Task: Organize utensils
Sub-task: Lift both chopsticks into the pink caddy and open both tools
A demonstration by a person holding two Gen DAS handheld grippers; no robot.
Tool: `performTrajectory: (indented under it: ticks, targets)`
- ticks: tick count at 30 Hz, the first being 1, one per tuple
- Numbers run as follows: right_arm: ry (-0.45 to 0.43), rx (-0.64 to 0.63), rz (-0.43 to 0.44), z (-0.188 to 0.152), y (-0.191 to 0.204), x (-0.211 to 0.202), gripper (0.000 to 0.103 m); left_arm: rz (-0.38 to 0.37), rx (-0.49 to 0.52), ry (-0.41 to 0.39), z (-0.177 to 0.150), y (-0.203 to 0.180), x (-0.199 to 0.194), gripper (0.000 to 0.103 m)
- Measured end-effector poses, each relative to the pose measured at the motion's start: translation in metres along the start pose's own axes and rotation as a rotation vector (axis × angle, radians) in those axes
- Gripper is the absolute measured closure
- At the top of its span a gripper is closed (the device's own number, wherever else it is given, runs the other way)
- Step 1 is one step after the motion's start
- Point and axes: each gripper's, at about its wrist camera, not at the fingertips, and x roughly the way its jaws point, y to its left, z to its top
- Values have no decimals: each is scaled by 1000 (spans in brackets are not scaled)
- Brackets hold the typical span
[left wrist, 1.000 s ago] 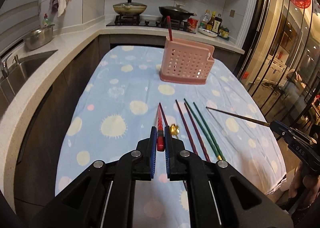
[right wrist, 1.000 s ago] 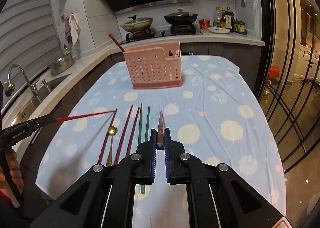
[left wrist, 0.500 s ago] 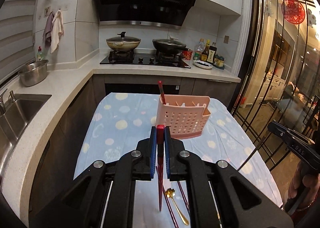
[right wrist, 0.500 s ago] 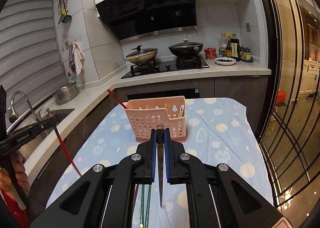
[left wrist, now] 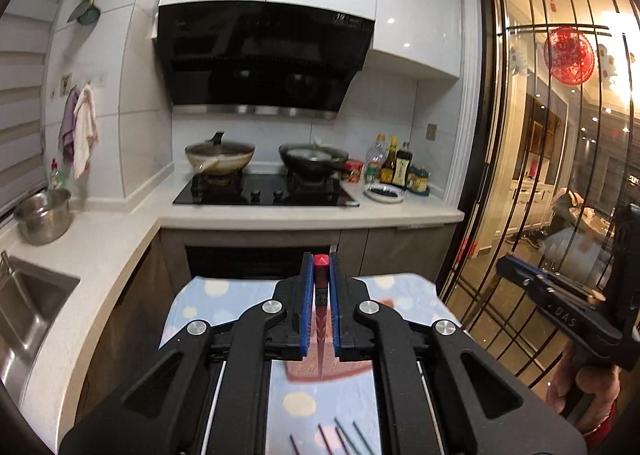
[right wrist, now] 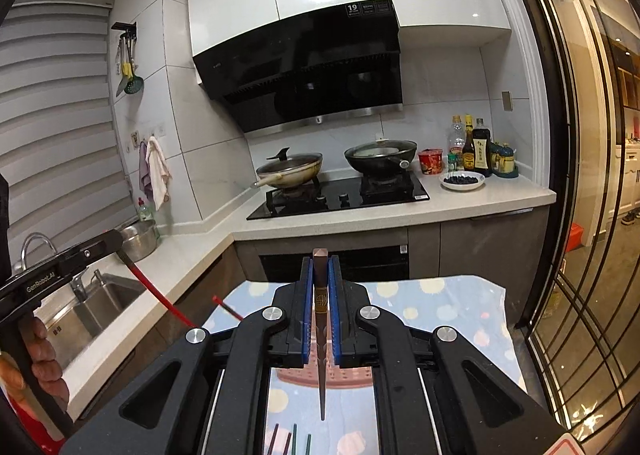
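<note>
My left gripper (left wrist: 319, 279) is shut on a red chopstick (left wrist: 320, 319) that hangs point-down between its blue pads. The right gripper (right wrist: 320, 275) is shut on a brown chopstick (right wrist: 321, 355), also tip-down. Both are raised high over the table. The pink utensil basket (left wrist: 320, 369) (right wrist: 348, 375) shows only partly, behind the jaws. Several loose chopsticks (left wrist: 340, 437) (right wrist: 290, 439) lie on the dotted cloth near the bottom edge. The other gripper shows at the side of each view: the right one (left wrist: 560, 295), the left one (right wrist: 60, 267) with its red stick.
The dotted tablecloth (right wrist: 460, 303) covers the table, which abuts the kitchen counter (left wrist: 280, 219). A hob with two pans (right wrist: 340, 171), bottles (right wrist: 476, 151), a steel pot (left wrist: 42, 215) and a sink (right wrist: 92, 303) lie beyond. A glass door with bars (left wrist: 540, 175) is on the right.
Both grippers rose from the cloth with their chopsticks, which swung from flat to hanging tip-down. The views tilted up, so the basket sank behind the jaws.
</note>
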Motion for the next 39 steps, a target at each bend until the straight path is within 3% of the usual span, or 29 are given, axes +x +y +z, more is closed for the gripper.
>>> performTrajectory:
  ticks: [7, 15, 24, 39]
  targets:
    - [-49, 11, -5, 48, 2, 38, 96, -6, 53, -56, 45, -18, 31, 96]
    - [-25, 12, -9, 63, 1, 87, 96, -11, 49, -38, 58, -18, 73, 96]
    - [52, 4, -14, 44, -3, 130, 96, -12, 35, 35, 43, -14, 117, 96]
    - [183, 17, -32, -14, -13, 170, 96, 12, 6, 121, 18, 0, 147, 96]
